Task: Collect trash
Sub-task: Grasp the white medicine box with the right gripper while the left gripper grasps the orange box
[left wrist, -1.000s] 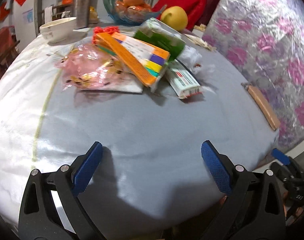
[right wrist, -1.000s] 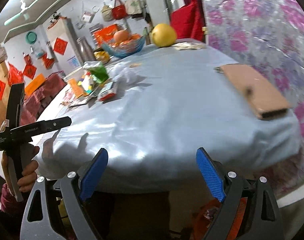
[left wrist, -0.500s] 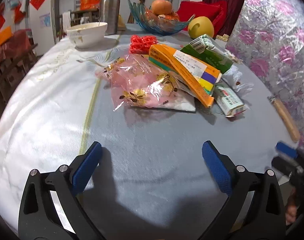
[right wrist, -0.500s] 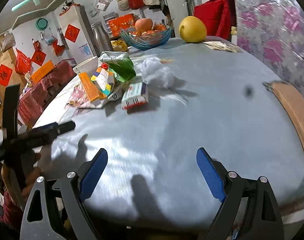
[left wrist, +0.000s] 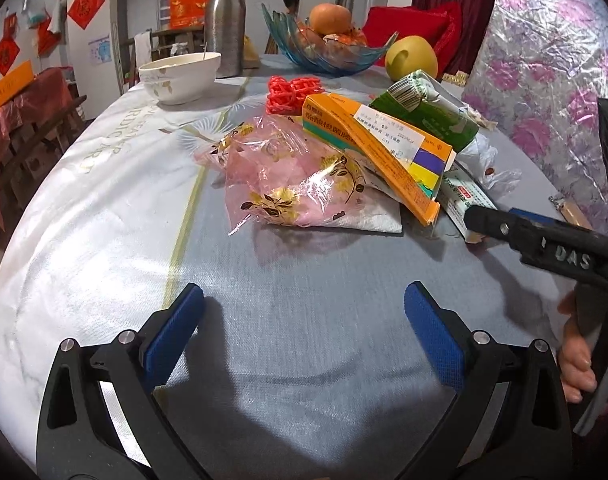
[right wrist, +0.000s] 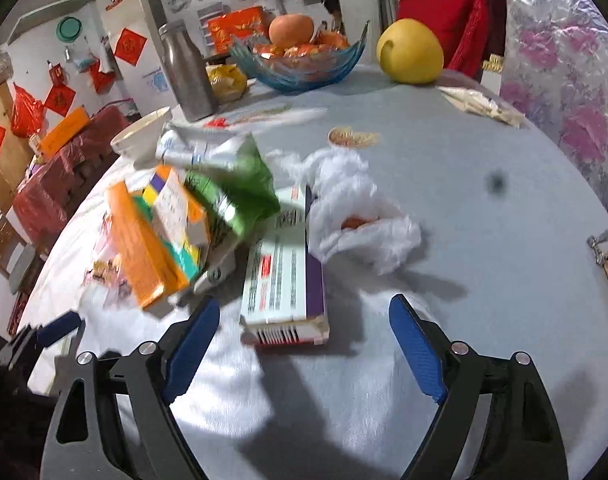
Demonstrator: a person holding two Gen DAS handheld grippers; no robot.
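The trash sits in one loose heap toward the middle of the round table point(left wrist: 104, 208), which is covered in a grey-and-white woven cloth. Bare cloth lies open on the near side of the heap in both views; the table's rim curves away at left, and a foil sheet with pink flowers point(left wrist: 552, 64) stands close along the right. The heap comprises a crinkled pink plastic bag point(left wrist: 296, 176) with gold leaf print lying on a white napkin, a long orange carton point(left wrist: 380, 152) propped aslant over it, a green foil packet point(left wrist: 432, 116), a flat white medicine box point(right wrist: 284, 280) and a crumpled white plastic wrap point(right wrist: 356, 208). Left gripper point(left wrist: 304, 336): jaws spread wide, nothing between the blue ribbed pads, above bare cloth short of the bag. Right gripper point(right wrist: 304, 344): jaws wide, having just eased slightly inward; the near end of the medicine box lies between the fingers, pads clear of it. Beyond the heap stand a ceramic bowl point(left wrist: 180, 76), a steel flask point(left wrist: 226, 20), a blue glass fruit dish point(left wrist: 328, 52) and a yellow pomelo point(left wrist: 410, 58).
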